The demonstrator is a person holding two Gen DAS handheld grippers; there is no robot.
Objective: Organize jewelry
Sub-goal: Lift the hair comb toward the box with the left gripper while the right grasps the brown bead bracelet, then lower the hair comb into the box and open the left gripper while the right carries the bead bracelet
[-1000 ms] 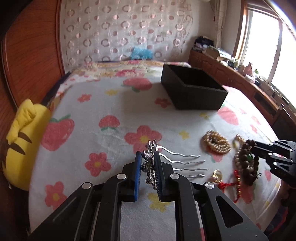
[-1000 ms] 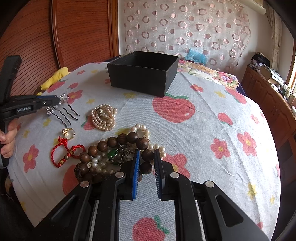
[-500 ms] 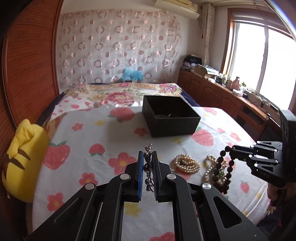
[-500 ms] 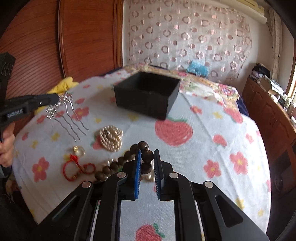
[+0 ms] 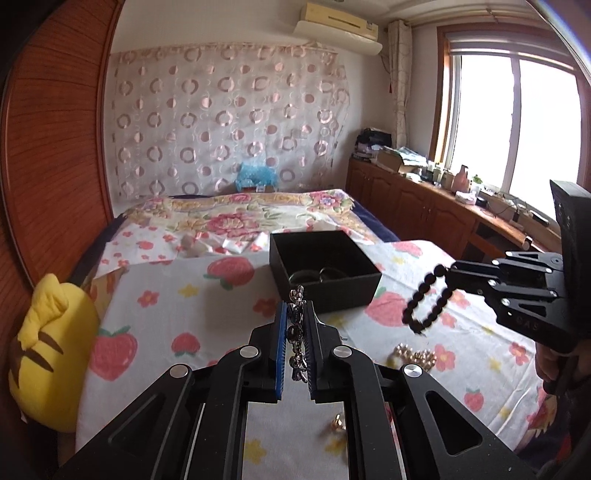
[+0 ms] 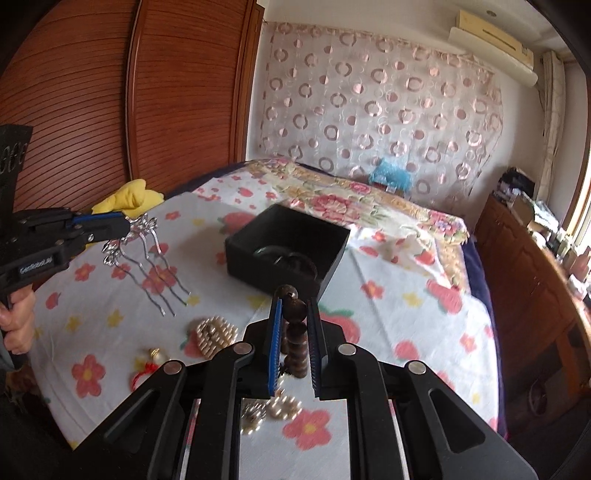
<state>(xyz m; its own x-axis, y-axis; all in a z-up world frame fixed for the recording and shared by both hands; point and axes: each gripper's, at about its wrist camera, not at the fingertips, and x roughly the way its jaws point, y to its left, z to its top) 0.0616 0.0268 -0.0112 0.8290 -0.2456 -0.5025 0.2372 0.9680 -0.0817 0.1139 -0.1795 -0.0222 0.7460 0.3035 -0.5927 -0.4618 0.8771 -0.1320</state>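
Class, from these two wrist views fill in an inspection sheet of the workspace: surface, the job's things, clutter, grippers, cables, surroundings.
Surface: flowered bedspread, white with strawberries and flowers.
Job's things: open black box with dark rings inside; silver hair comb and wooden bead bracelet both lifted off the spread; pearl bracelet, gold ring, red cord bracelet and loose pearls lying on it.
Clutter: yellow plush toy at the bed's edge.
Grippers: left gripper shut on the comb; right gripper shut on the bead bracelet.
Cables: nothing seen.
Surroundings: wooden wardrobe, patterned curtain, window, air conditioner.
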